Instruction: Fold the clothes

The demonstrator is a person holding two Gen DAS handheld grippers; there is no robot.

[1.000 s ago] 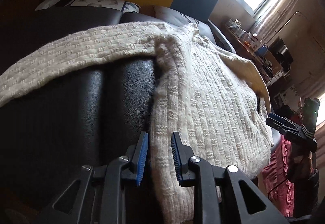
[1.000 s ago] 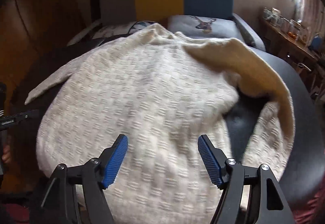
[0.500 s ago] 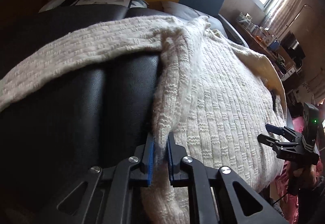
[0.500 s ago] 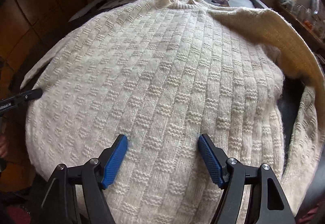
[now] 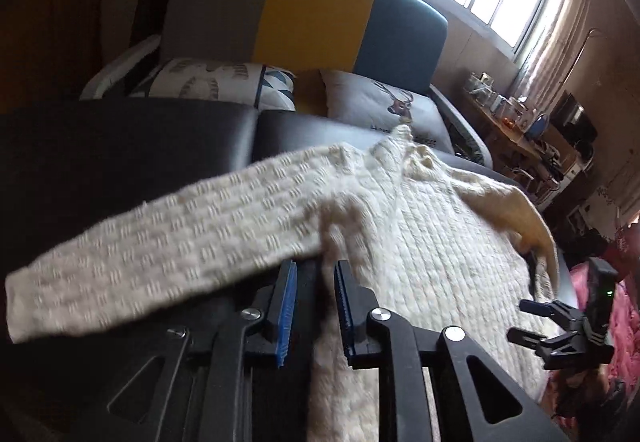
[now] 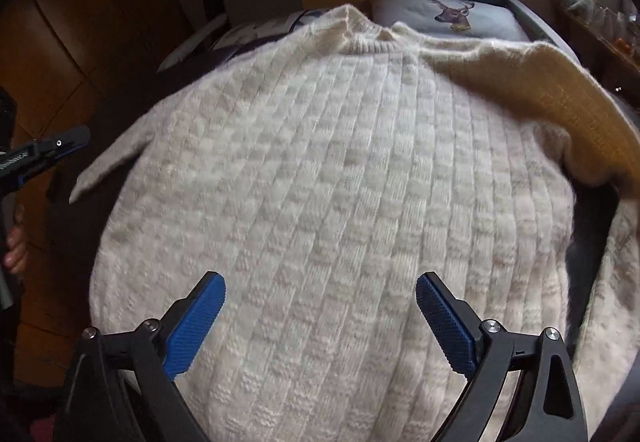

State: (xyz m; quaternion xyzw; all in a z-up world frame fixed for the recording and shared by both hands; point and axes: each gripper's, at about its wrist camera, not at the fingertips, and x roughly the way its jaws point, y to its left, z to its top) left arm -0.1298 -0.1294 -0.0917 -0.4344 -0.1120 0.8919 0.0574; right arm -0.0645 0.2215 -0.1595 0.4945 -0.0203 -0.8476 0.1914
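My left gripper (image 5: 314,302) has let go. Half a second ago its blue pads were pinched on the sweater's left side edge; now the jaws stand a little apart with only dark cushion and a strip of knit showing between them, and the view has tipped up toward the far end of the room. I read that as a grab abandoned, or a short tug finished, so the side fold has not really started.

My right gripper (image 6: 320,320) is wide open, as it was a second ago, hovering over the near part of the sweater's body and holding nothing. It closed in on the cloth over that second.

The sweater (image 6: 332,177) is cream, thick, with a ribbed block-pattern knit. It lies spread on the black leather seat (image 5: 120,161), collar (image 6: 360,29) at the far end and hem toward me. The left sleeve (image 5: 160,246) stretches out to the left across the leather, flat and straight. The right sleeve (image 6: 540,97) bends back along the right side, its smoother inside face showing, so that side is already partly turned in.

Beyond the collar sit two printed pillows and a grey, yellow and blue chair back (image 5: 308,5).

I judge the left sleeve is the next thing to bring over the body.
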